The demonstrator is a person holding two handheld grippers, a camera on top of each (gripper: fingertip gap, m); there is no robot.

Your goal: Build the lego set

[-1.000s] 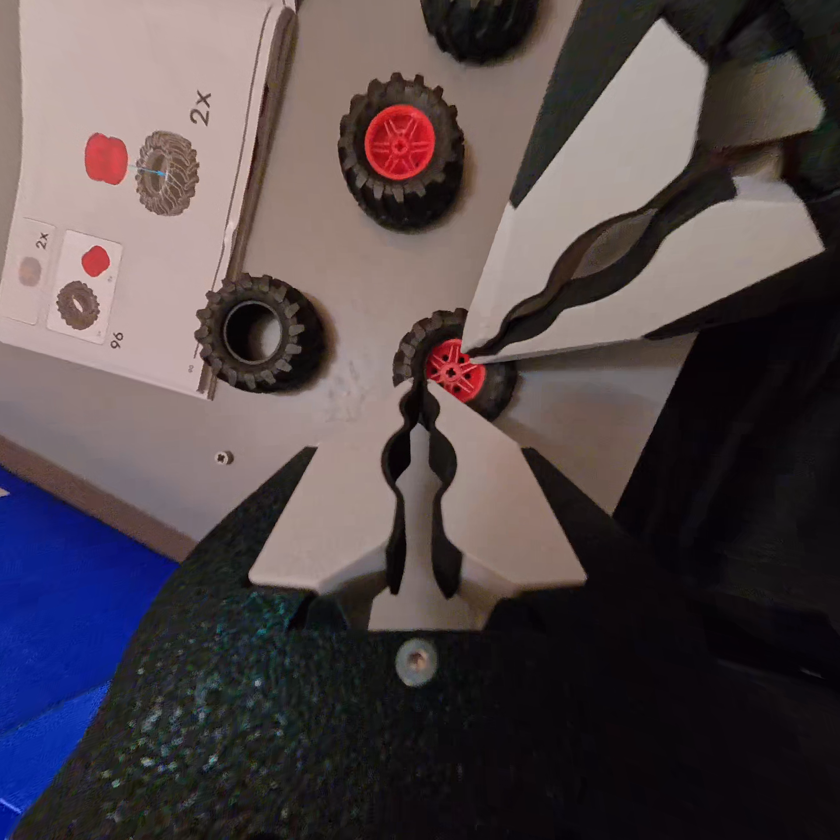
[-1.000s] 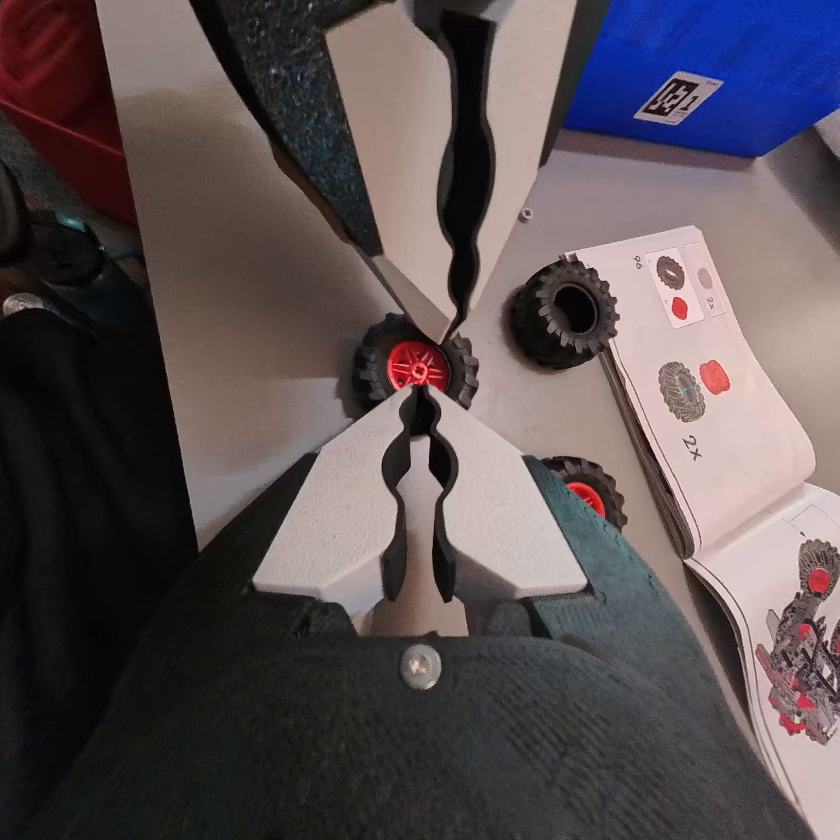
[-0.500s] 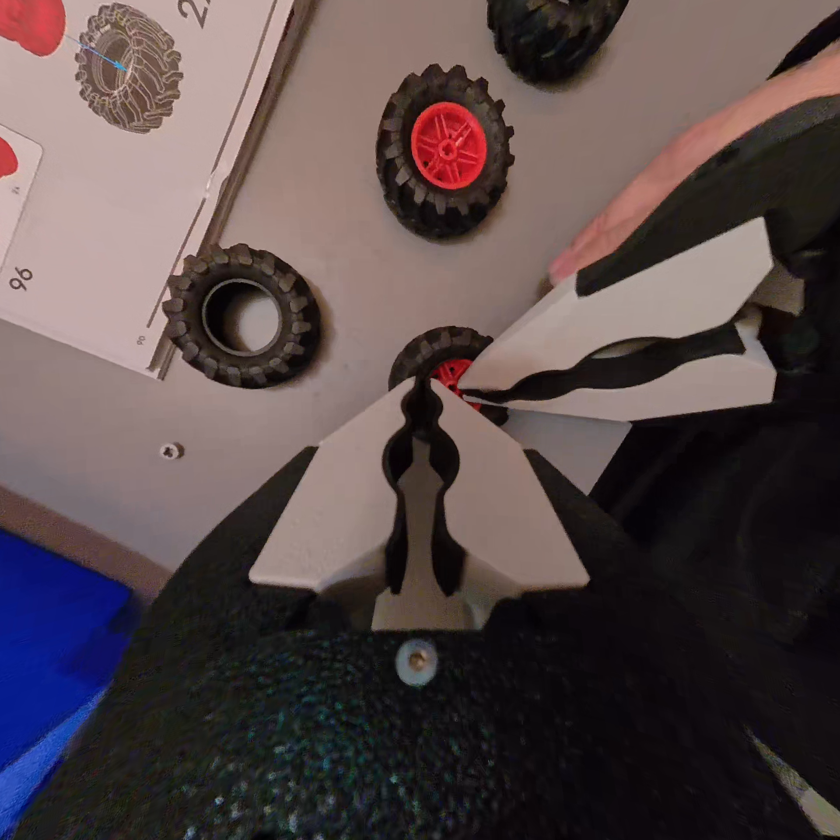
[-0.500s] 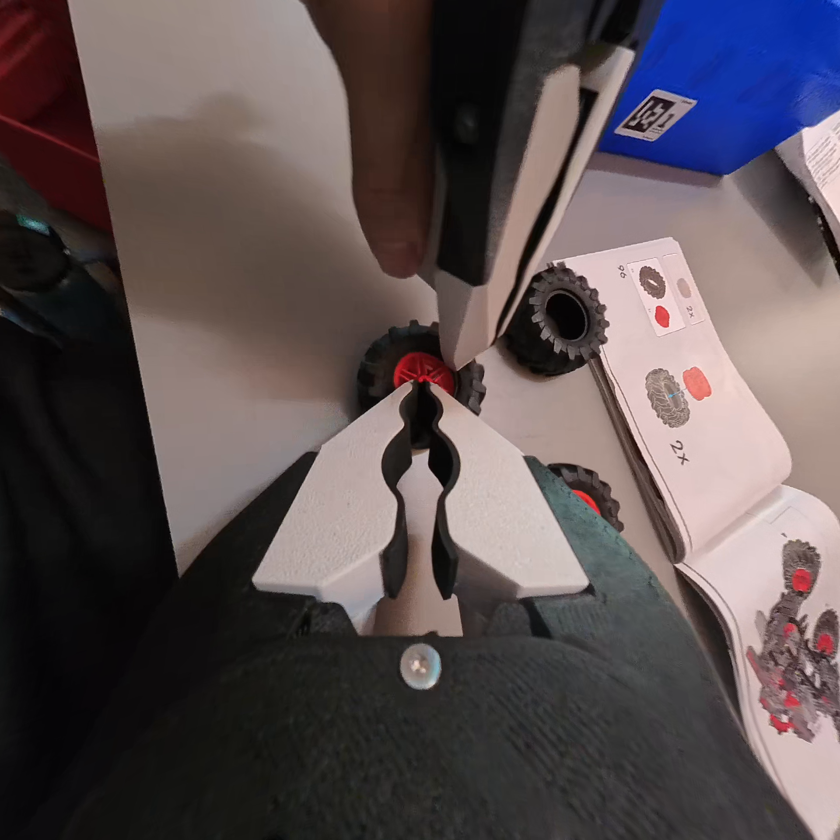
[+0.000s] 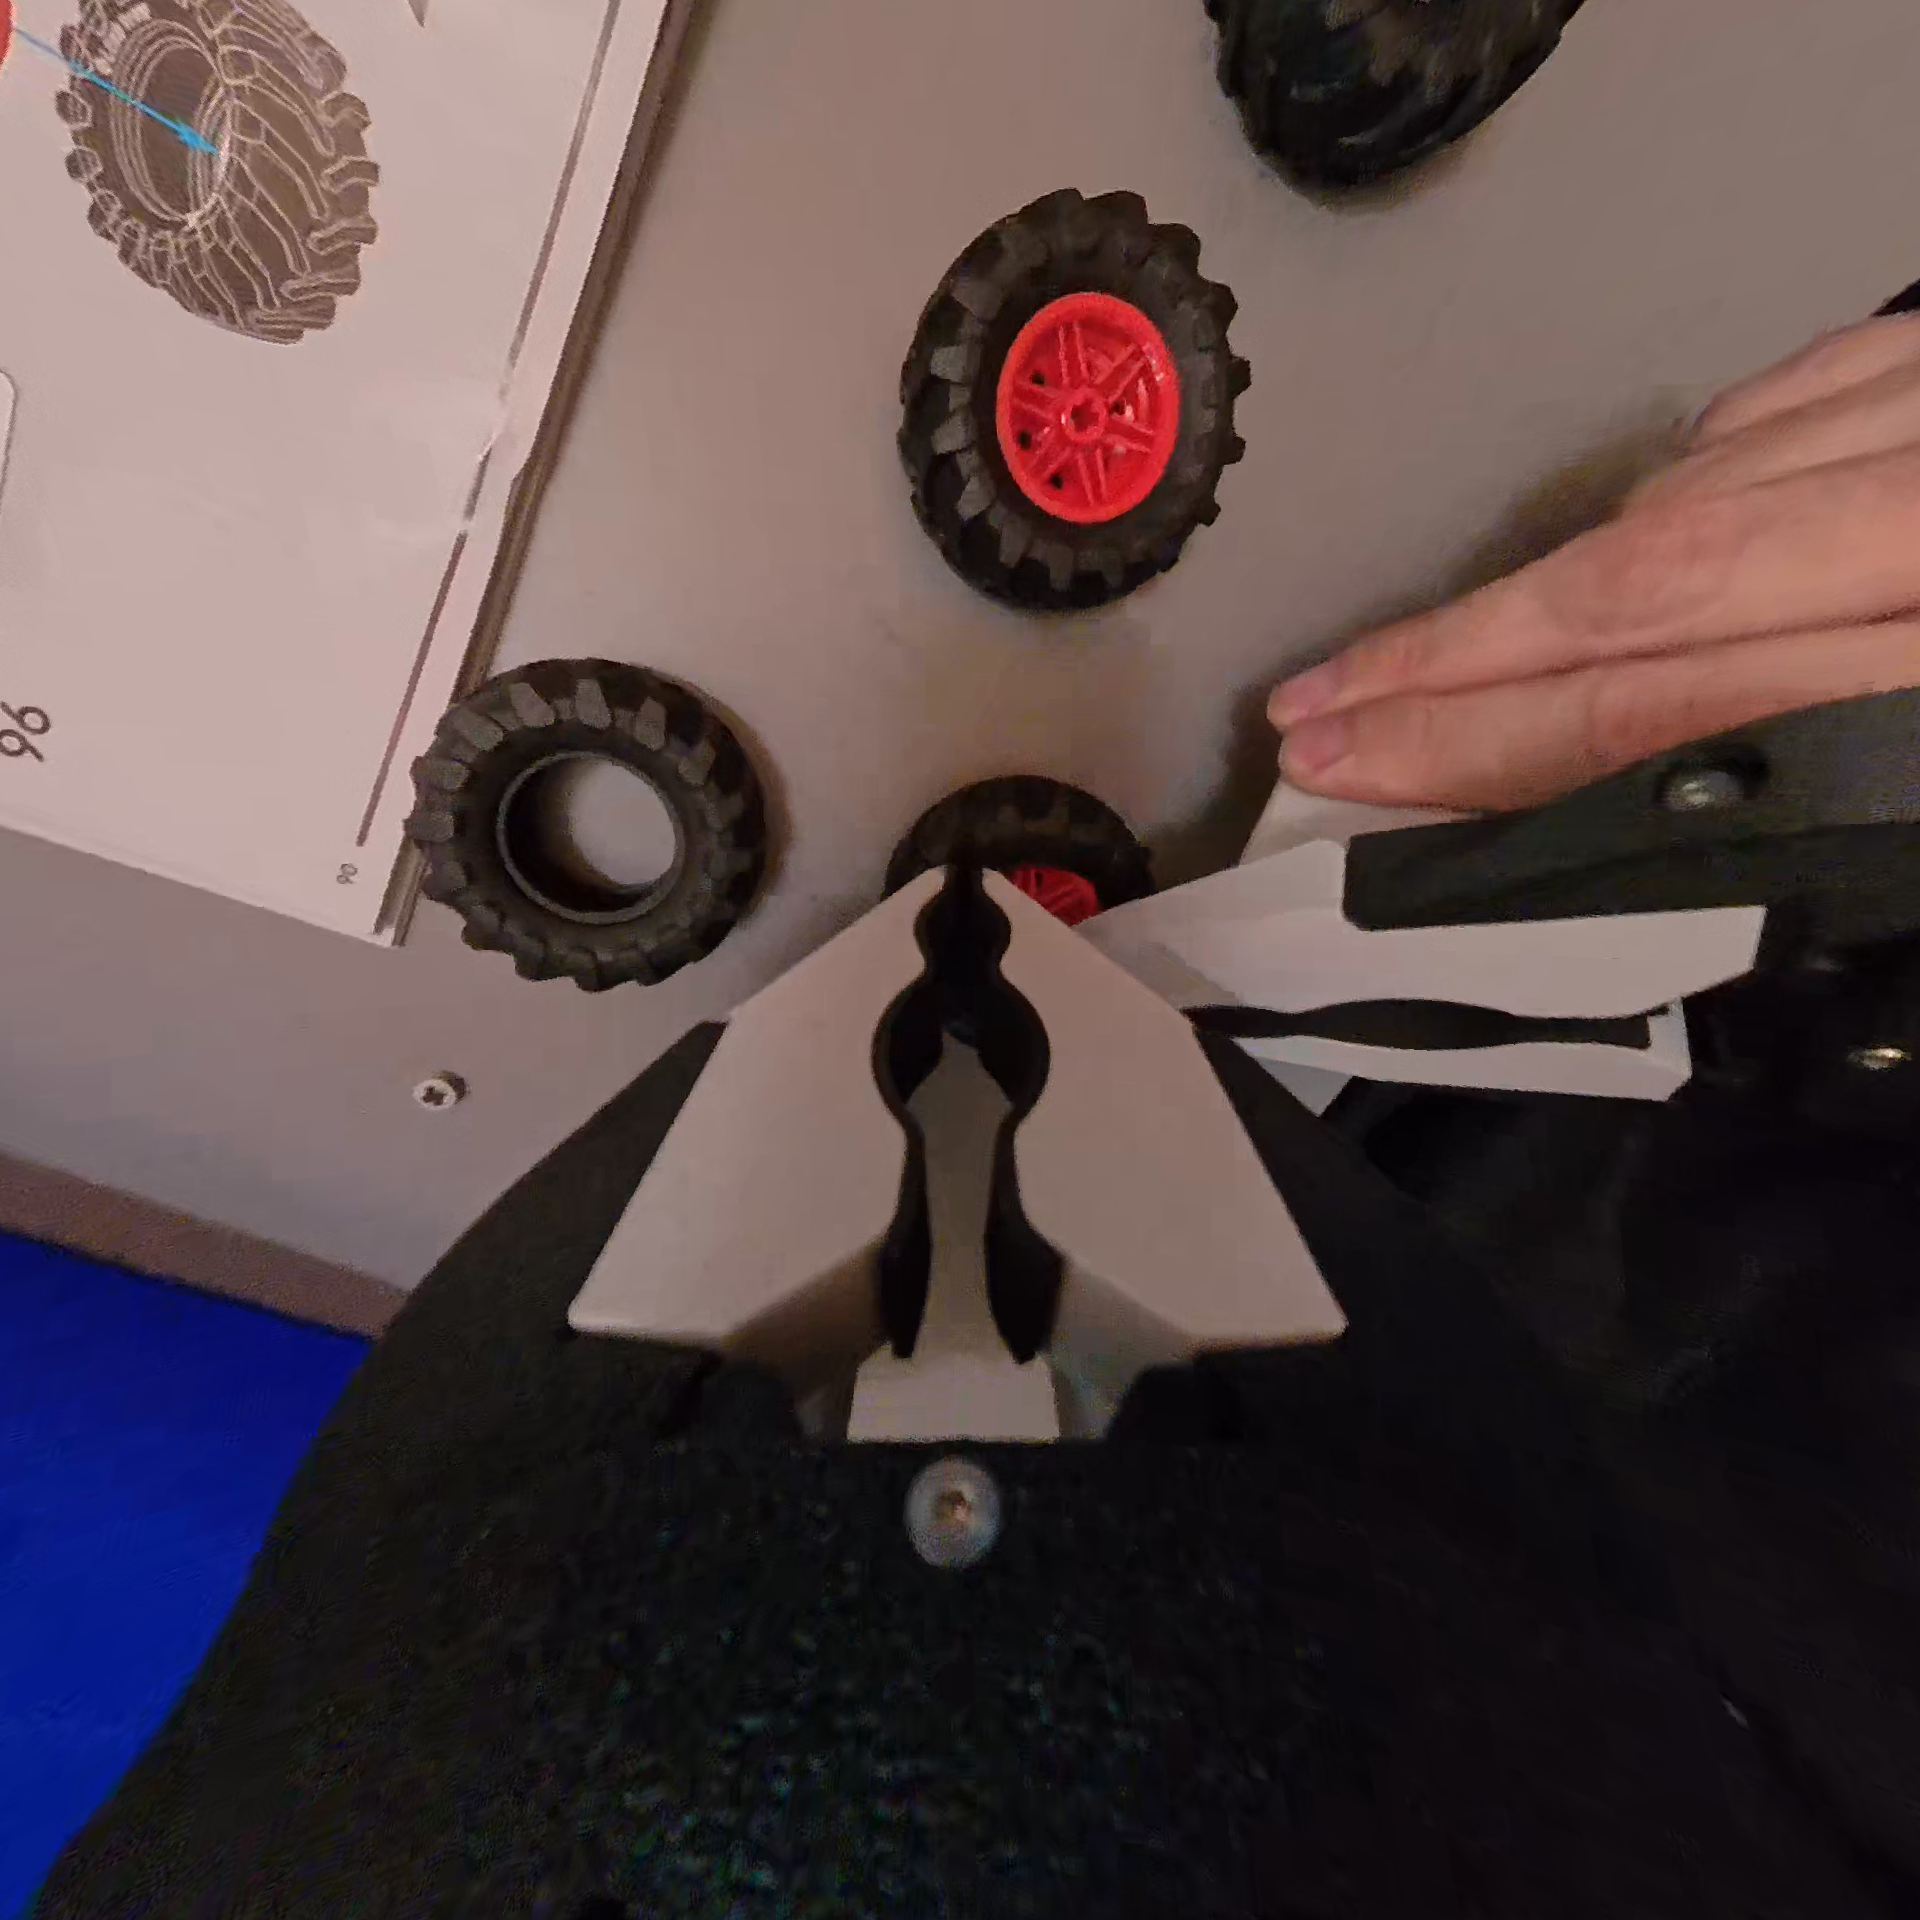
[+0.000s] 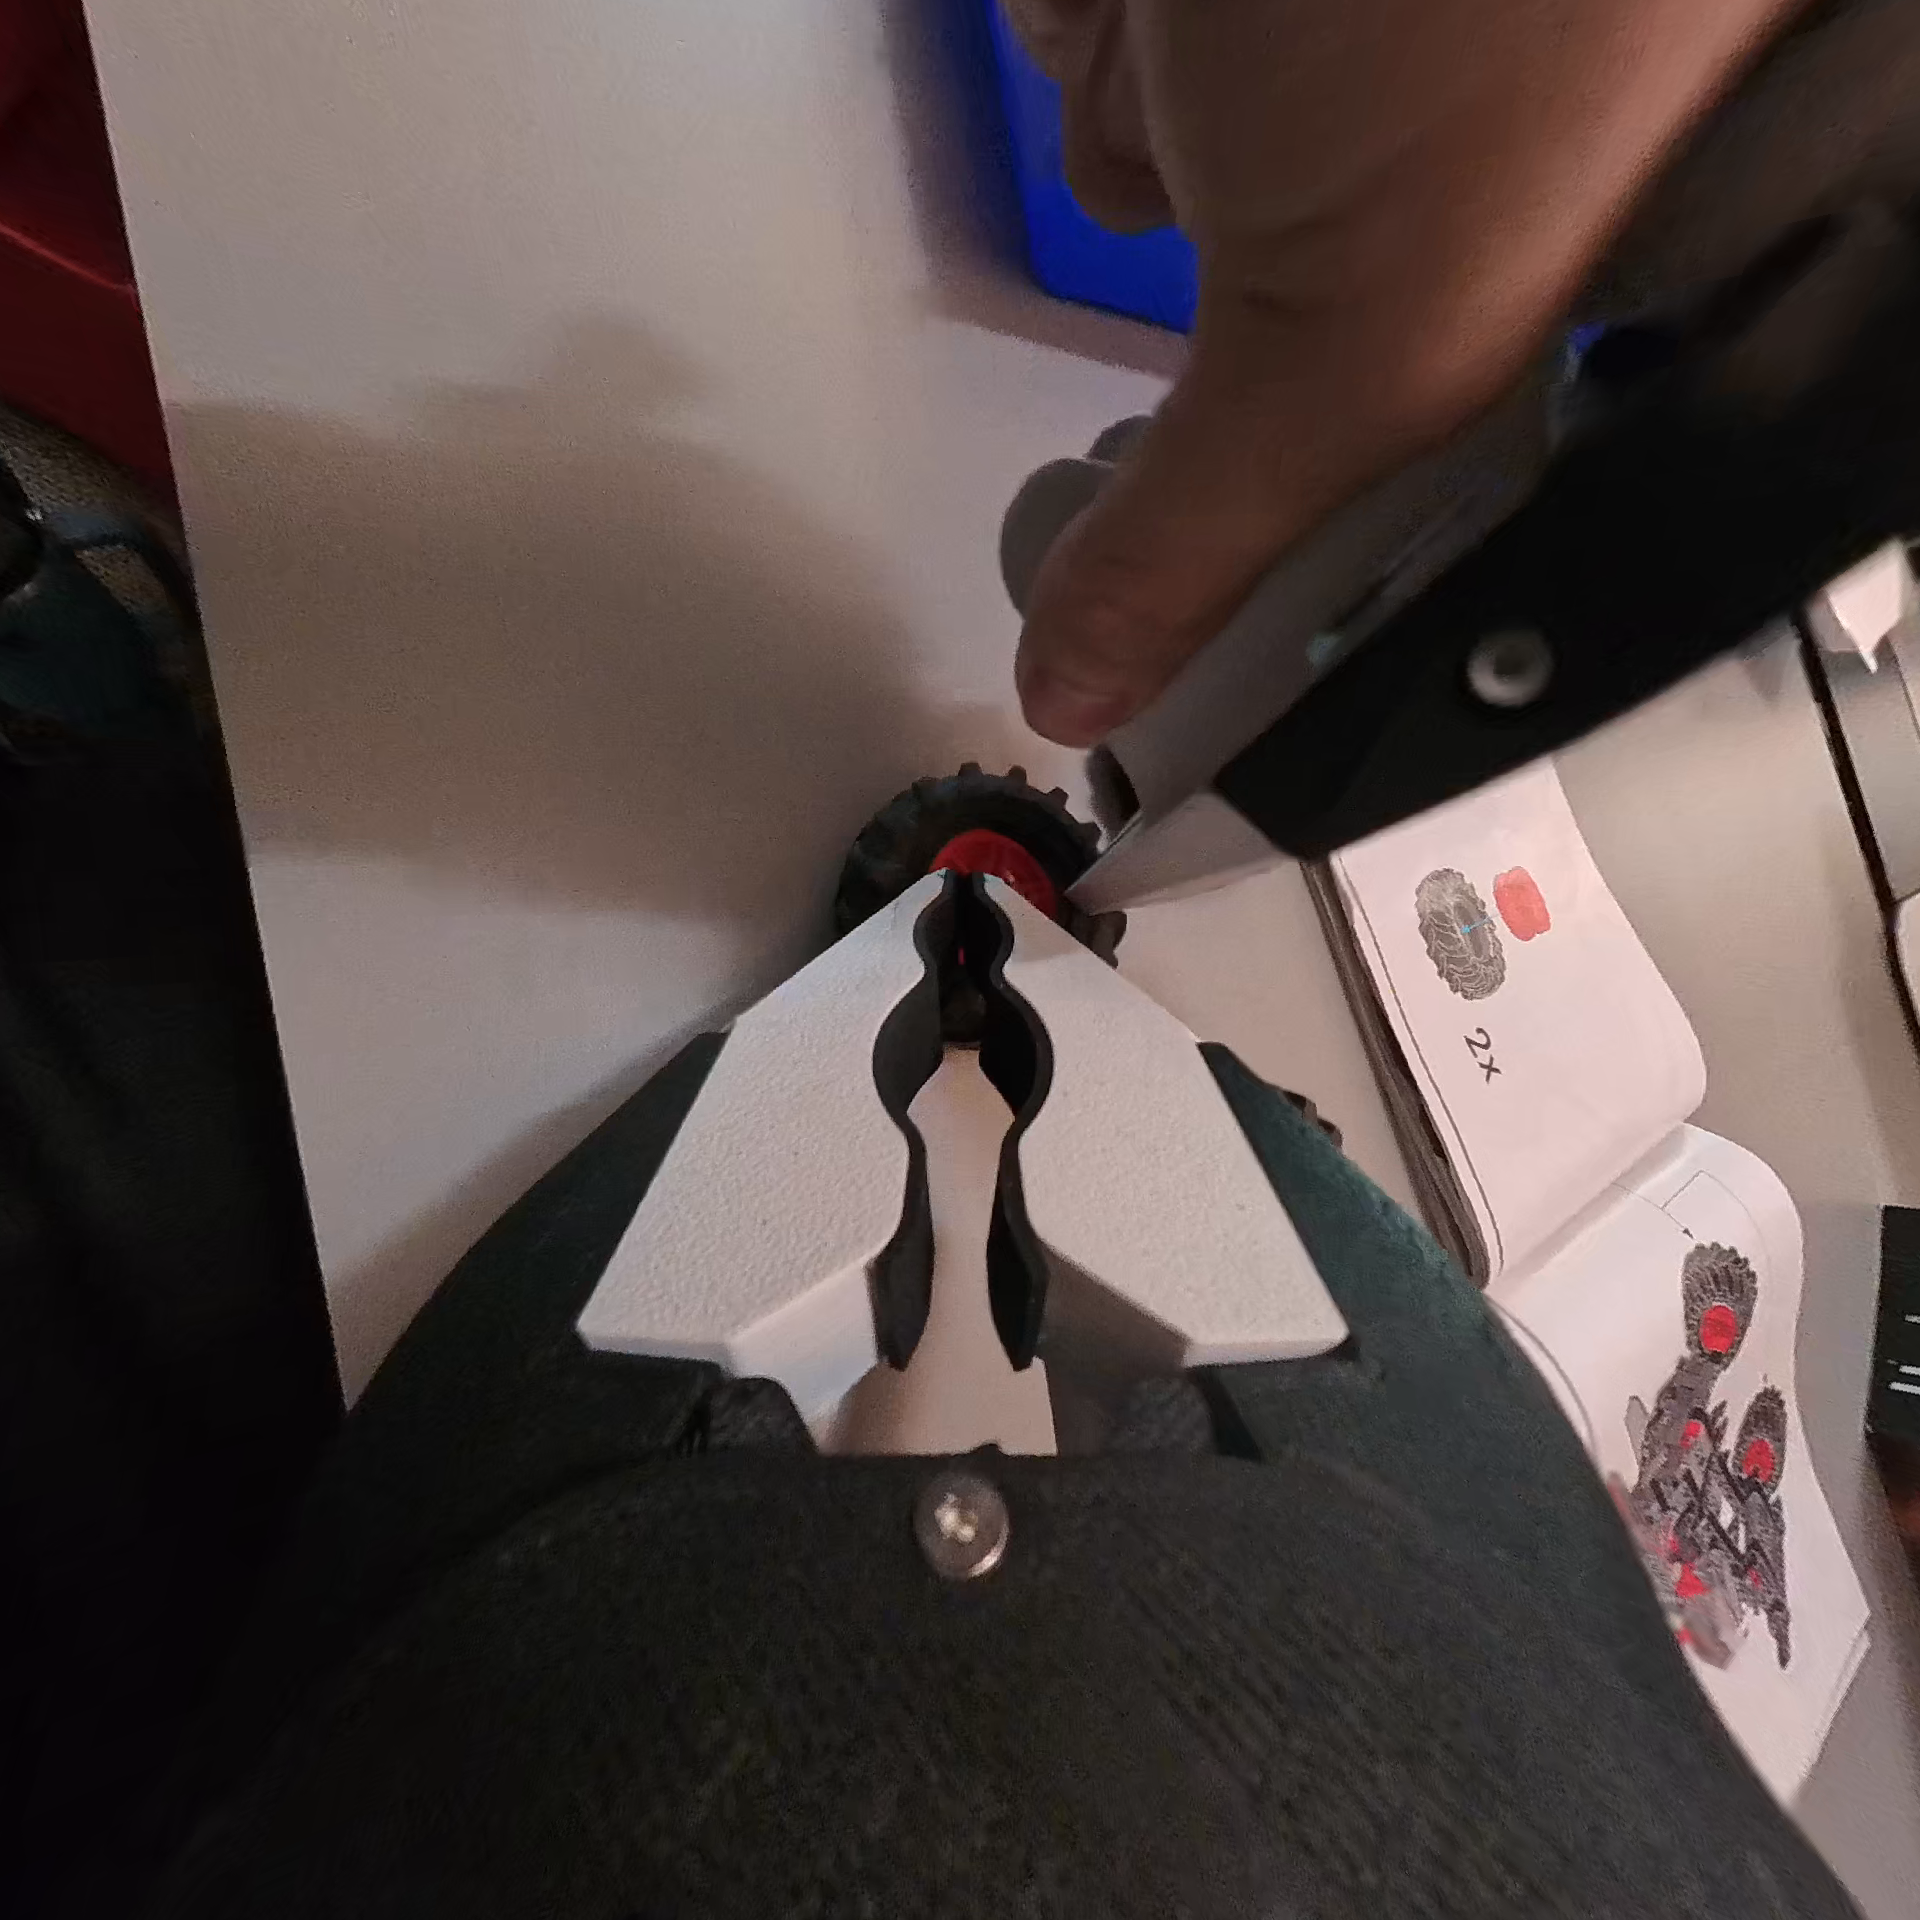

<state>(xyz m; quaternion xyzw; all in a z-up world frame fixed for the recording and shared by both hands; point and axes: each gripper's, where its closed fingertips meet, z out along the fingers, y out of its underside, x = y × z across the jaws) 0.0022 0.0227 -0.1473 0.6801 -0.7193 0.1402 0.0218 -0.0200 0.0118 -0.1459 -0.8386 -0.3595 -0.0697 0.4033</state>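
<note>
Both tools have dropped lower onto one small wheel (image 5: 1023,831) on the bench (image 5: 831,520). The left tool (image 5: 964,883) and right tool (image 6: 964,883) are closed, tips together and pressing its red hub, probably seating it in the tyre. An empty tyre (image 5: 587,821) waits nearby.

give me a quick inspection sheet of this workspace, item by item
surface: grey table, one screw head in it.
job's things: small wheel with red hub under both sets of fingers; bigger red-hub wheel behind it; empty black tyre beside the open instruction booklet; another tyre at the top edge.
clutter: nothing seen.
grippers: left gripper shut, tips at the small wheel; right gripper shut, tips at the same wheel; a hand behind the right one.
cables: nothing seen.
surroundings: blue bin past the table edge.
</note>
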